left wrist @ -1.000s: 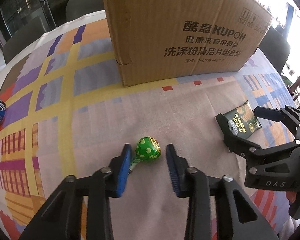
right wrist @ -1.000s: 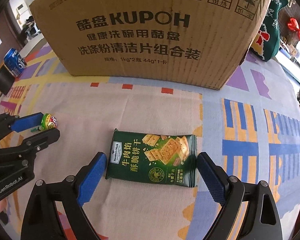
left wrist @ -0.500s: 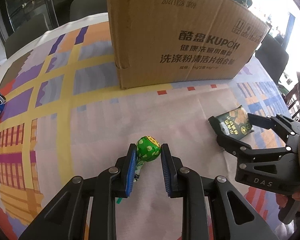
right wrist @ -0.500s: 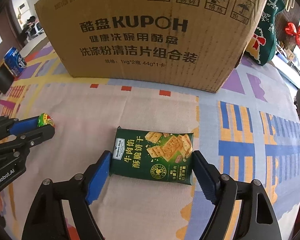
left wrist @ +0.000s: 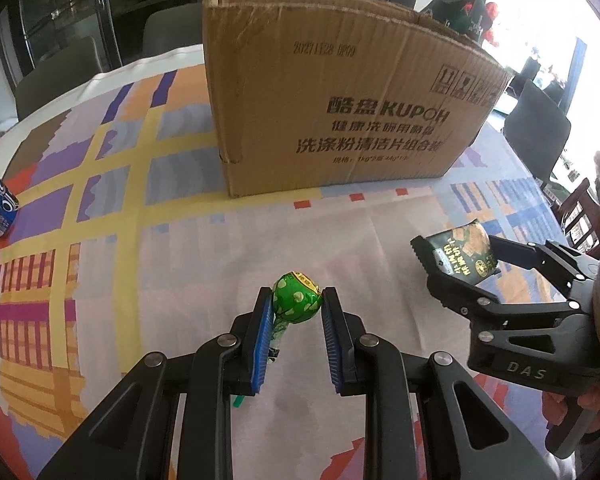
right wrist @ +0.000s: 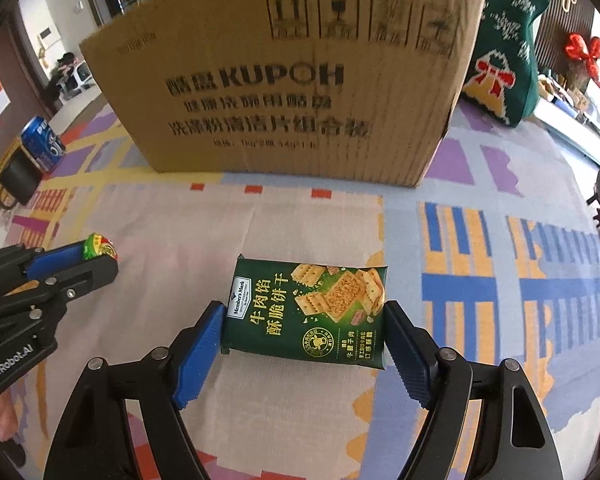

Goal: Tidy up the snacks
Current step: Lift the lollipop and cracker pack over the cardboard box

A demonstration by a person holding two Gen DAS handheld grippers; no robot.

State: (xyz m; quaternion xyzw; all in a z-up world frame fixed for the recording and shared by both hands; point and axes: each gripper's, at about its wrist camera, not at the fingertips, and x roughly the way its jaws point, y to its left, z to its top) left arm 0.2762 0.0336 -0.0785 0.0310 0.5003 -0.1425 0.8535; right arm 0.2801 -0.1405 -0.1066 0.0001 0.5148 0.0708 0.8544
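Left tongs [left wrist: 296, 312]: have closed in from a spread stance and now pinch the green lollipop [left wrist: 297, 297].
Right tongs [right wrist: 304, 334]: narrowed onto the cracker packet [right wrist: 306, 316], pads touching both ends; it seems raised off the surface [right wrist: 300, 220].
Meaning: both snacks gripped, probably bound for the carton.
Around: cardboard carton [left wrist: 340, 92] behind; blue can [right wrist: 42, 148] at far left.
In the way: the carton's tall front wall.

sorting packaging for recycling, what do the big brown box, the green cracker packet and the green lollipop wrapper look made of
Big brown box: matte corrugated cardboard, with a ragged top edge and printed ink.
Green cracker packet: probably printed plastic film, slightly shiny, with sealed ends.
Green lollipop wrapper: thin crinkled film or foil, glossy highlights, twisted round the stick.
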